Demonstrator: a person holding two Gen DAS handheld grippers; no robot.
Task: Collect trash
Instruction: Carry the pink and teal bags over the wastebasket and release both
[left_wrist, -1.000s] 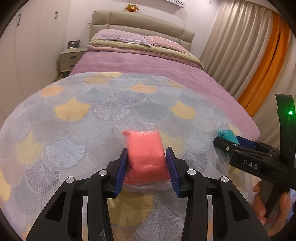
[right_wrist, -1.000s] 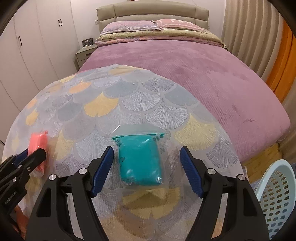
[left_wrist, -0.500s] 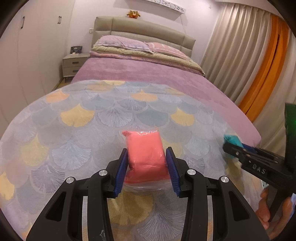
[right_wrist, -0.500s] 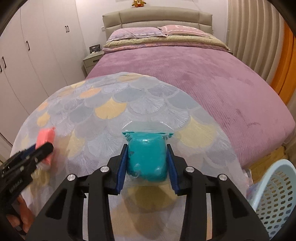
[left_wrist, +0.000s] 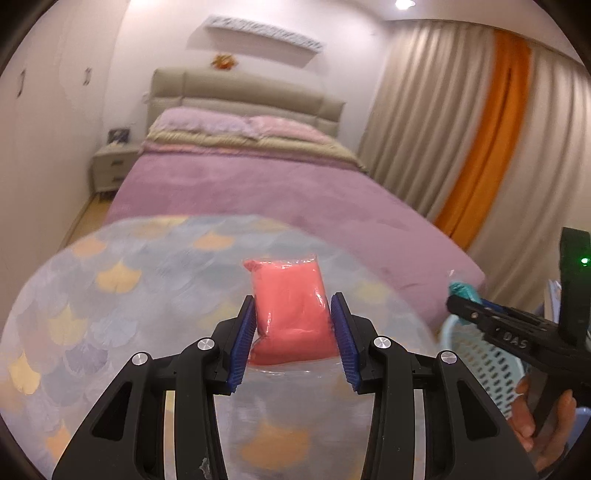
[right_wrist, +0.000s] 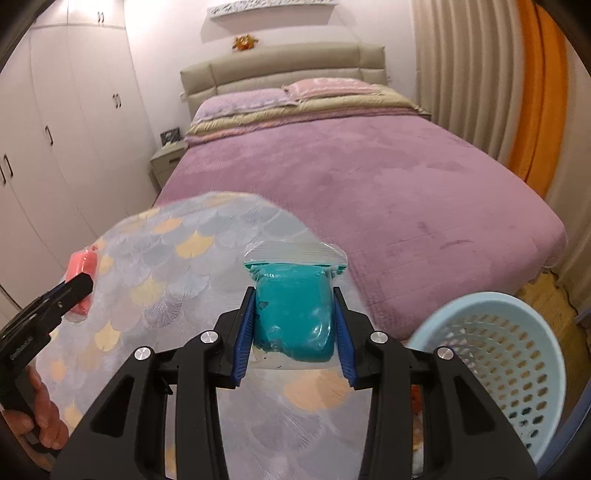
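Observation:
My left gripper (left_wrist: 292, 325) is shut on a pink lump in a clear plastic bag (left_wrist: 288, 306) and holds it above the scale-patterned cloth (left_wrist: 110, 295). My right gripper (right_wrist: 294, 319) is shut on a teal lump in a clear zip bag (right_wrist: 293, 314), also lifted off the cloth (right_wrist: 177, 266). The right gripper with the teal bag (left_wrist: 463, 291) shows at the right edge of the left wrist view. The left gripper with the pink bag (right_wrist: 83, 267) shows at the left of the right wrist view. A light blue perforated basket (right_wrist: 491, 354) stands on the floor to the right; it also shows in the left wrist view (left_wrist: 480, 365).
A bed with a purple cover (right_wrist: 369, 177) lies beyond the patterned cloth, with pillows and a beige headboard (right_wrist: 280, 66). White wardrobes (right_wrist: 48, 140) line the left wall. Beige and orange curtains (left_wrist: 480, 147) hang on the right. A nightstand (left_wrist: 110, 166) stands by the bed.
My right gripper closed on the teal bag and lifted it. Both grippers rose and tilted up with their bags; the blue basket has come further into view on the right.

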